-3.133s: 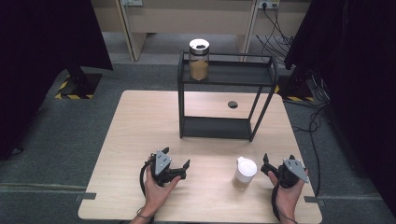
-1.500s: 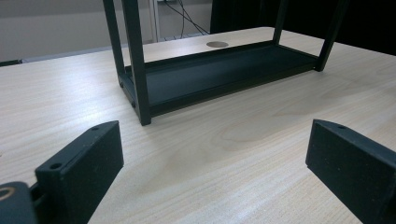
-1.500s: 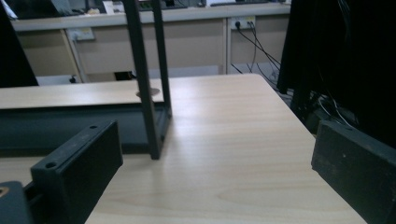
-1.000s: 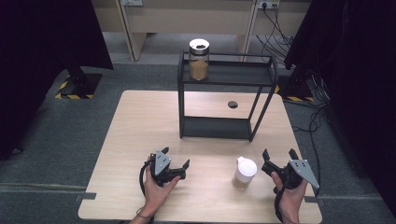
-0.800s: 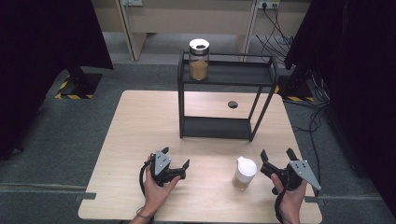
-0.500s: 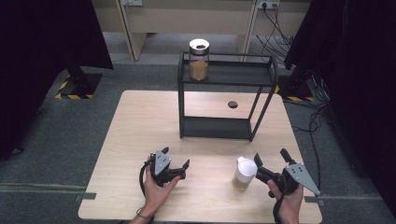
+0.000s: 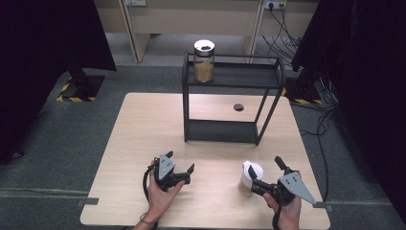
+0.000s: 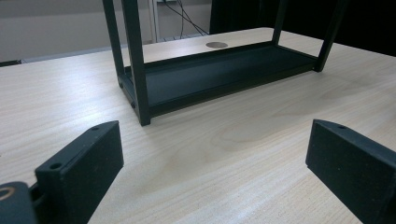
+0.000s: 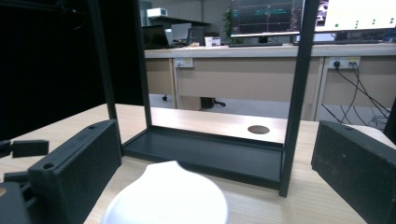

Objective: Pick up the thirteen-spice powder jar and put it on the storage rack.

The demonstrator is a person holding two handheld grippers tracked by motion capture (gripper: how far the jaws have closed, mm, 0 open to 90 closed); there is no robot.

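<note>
White-lidded jar (image 7: 251,176) stands on the near right part of the wooden table (image 7: 143,124), just in front of your right gripper (image 7: 270,176), whose jaws are spread wide with nothing between them yet. One jaw reaches up beside the jar and the other points away past it, so judge this as the approach: the grasp is not made, and closing, lifting and placing are all left. Your left gripper (image 7: 184,173) rests on the table near its front edge, well apart from the jar, jaws likewise parted and empty. From the high view you get the black two-tier shelf (image 7: 230,103) with a second jar of brown contents (image 7: 204,61) on its top tier. The right gripper view gives you the white lid (image 9: 168,196) low between the jaws, blurred, with the empty lower tier (image 9: 205,156) beyond.
</note>
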